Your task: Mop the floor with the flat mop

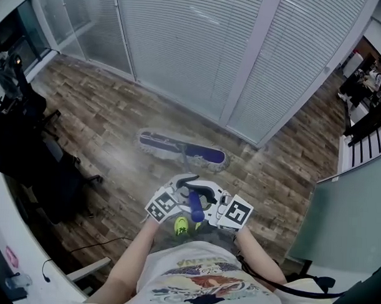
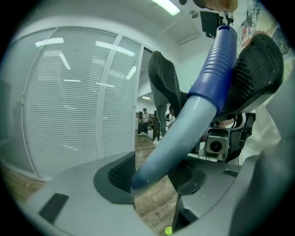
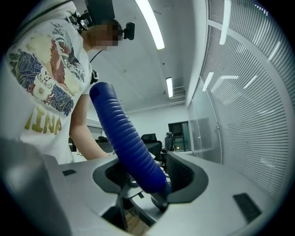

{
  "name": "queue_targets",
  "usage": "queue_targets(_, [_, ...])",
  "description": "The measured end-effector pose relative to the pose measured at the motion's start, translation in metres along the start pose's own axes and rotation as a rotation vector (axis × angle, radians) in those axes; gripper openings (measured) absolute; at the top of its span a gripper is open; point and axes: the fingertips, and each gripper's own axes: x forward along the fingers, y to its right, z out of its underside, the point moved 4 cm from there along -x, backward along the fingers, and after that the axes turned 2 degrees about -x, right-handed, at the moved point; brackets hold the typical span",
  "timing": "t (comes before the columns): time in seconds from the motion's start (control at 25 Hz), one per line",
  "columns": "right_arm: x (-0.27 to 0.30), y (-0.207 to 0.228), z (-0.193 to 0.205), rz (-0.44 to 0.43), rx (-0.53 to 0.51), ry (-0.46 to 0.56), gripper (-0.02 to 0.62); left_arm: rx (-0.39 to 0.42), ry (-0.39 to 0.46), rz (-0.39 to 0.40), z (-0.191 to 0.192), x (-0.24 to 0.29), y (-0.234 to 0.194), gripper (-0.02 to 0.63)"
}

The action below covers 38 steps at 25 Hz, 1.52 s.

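Head view: the flat mop's head (image 1: 181, 149) lay flat on the wood floor (image 1: 98, 114), close to the wall of blinds (image 1: 194, 48) and ahead of the person. The blue handle (image 1: 196, 207) ran back up to the person's front. The left hand-held gripper (image 1: 184, 190) and right hand-held gripper (image 1: 208, 204) sat side by side on it, marker cubes facing up.

Left gripper view: the left hand-held gripper (image 2: 152, 177) was clamped on the pale blue lower part of the handle (image 2: 184, 129), a pad on each side. Higher up, the other gripper's dark pads (image 2: 256, 69) flanked the ribbed section.

Right gripper view: the right hand-held gripper (image 3: 147, 177) was closed round the ribbed dark blue part of the handle (image 3: 124, 138). The person's printed shirt (image 3: 41, 92) showed behind it.
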Motion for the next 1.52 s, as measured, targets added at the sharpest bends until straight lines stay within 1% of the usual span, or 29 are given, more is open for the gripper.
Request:
queue_targets(0.16, [-0.002, -0.042, -0.002, -0.021, -0.001, 0.004, 0.221, -0.021, -0.017, -0.03, 0.016, -0.022, 0.033, 0.178])
queue_targets(0.28, [-0.016, -0.074, -0.004, -0.031, -0.01, 0.02, 0.221, -0.013, -0.027, -0.033, 0.018, -0.03, 0.067, 0.178])
queue_targets(0.4, [-0.033, -0.114, -0.002, -0.053, 0.016, 0.017, 0.221, -0.015, -0.034, -0.046, 0.021, -0.039, 0.111, 0.178])
queue_targets(0.52, [-0.058, -0.156, -0.001, -0.074, 0.004, 0.056, 0.222, 0.002, -0.045, -0.056, 0.018, -0.044, 0.161, 0.178])
queue_targets(0.68, [-0.084, -0.206, -0.001, -0.092, -0.009, 0.106, 0.224, 0.004, -0.062, -0.071, 0.029, -0.05, 0.217, 0.178])
queue_targets(0.8, [-0.098, -0.241, 0.001, -0.115, -0.022, 0.124, 0.225, -0.004, -0.062, -0.087, 0.037, -0.057, 0.253, 0.178])
queue_targets(0.88, [-0.102, -0.259, 0.001, -0.127, -0.02, 0.126, 0.225, -0.008, -0.062, -0.098, 0.04, -0.063, 0.27, 0.178])
queue_targets(1.0, [-0.104, -0.275, 0.001, -0.147, -0.024, 0.121, 0.225, -0.023, -0.053, -0.115, 0.043, -0.072, 0.284, 0.178])
queue_targets(1.12, [-0.102, -0.281, 0.003, -0.165, -0.027, 0.117, 0.225, -0.032, -0.043, -0.137, 0.048, -0.076, 0.287, 0.178])
queue_targets(1.24, [-0.101, -0.272, 0.006, -0.171, -0.018, 0.119, 0.227, -0.026, -0.041, -0.146, 0.05, -0.07, 0.278, 0.178])
queue_targets(1.36, [-0.103, -0.26, 0.004, -0.173, -0.009, 0.13, 0.227, -0.022, -0.045, -0.137, 0.045, -0.062, 0.27, 0.178])
queue_targets(1.52, [-0.098, -0.236, 0.0, -0.194, -0.028, 0.118, 0.227, -0.033, -0.014, -0.133, 0.038, -0.054, 0.247, 0.178])
